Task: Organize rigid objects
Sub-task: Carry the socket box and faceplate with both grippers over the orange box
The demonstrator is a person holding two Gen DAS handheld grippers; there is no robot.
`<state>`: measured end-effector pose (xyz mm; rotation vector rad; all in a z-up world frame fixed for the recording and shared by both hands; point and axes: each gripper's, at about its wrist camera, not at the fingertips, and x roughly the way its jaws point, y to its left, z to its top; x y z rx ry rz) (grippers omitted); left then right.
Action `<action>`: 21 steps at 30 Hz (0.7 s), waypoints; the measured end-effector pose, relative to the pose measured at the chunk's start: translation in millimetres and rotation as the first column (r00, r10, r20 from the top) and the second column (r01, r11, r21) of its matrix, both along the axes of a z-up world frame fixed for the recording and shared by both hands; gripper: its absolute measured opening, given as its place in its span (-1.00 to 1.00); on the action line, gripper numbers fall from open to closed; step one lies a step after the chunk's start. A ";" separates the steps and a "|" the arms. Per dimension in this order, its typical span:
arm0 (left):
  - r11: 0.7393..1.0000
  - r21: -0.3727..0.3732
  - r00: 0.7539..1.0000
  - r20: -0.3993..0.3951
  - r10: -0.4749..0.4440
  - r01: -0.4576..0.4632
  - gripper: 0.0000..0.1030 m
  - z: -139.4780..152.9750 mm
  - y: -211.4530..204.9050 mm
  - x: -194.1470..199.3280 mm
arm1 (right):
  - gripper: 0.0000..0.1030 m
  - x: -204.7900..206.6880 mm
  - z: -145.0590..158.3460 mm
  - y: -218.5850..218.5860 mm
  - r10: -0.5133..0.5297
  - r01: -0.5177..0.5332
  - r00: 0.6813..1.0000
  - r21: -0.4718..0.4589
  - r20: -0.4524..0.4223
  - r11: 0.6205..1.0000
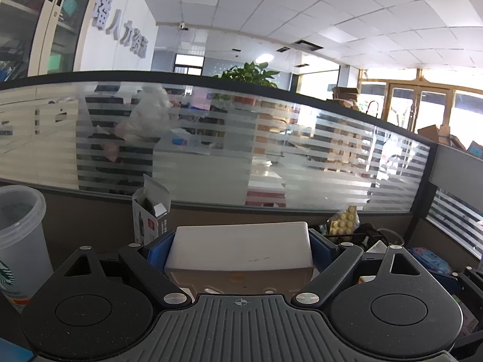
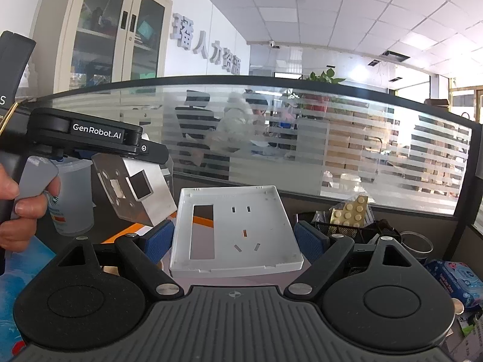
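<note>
My left gripper (image 1: pixel 240 249) is shut on a white electrical wall box (image 1: pixel 241 247), its blue pads against both sides, held up in the air. In the right wrist view the same box (image 2: pixel 135 190) hangs tilted under the left gripper (image 2: pixel 99 141), showing its back with a square opening. My right gripper (image 2: pixel 234 242) is shut on a white socket faceplate (image 2: pixel 232 232), held level between the blue pads, with a rectangular cut-out and plug slots facing up.
A frosted glass partition (image 1: pixel 241 144) runs across behind the desk. A translucent Starbucks cup (image 1: pixel 18 241) stands left, an open small carton (image 1: pixel 149 214) beside it. A black mesh basket (image 2: pixel 347 229) with a yellow brick plate (image 2: pixel 350 211) stands right, by a wet-wipes pack (image 2: pixel 452 280).
</note>
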<state>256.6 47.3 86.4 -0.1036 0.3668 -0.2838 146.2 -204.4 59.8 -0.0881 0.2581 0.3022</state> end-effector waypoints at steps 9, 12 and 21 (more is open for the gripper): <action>1.000 0.011 0.999 -0.041 0.010 -0.009 0.75 -12.1 -5.0 17.6 | 0.65 14.6 -12.4 -0.8 -0.016 0.016 0.999 0.009 -0.028 1.000; 1.000 0.013 0.998 -0.053 0.012 -0.012 0.75 -14.9 -6.0 22.7 | 0.65 18.5 -17.0 -1.0 -0.015 0.016 0.999 0.004 -0.035 1.000; 0.999 0.029 0.995 -0.093 0.030 -0.028 0.73 -23.7 -5.4 40.9 | 0.65 34.7 -29.2 2.1 -0.025 0.024 0.998 -0.013 -0.059 1.000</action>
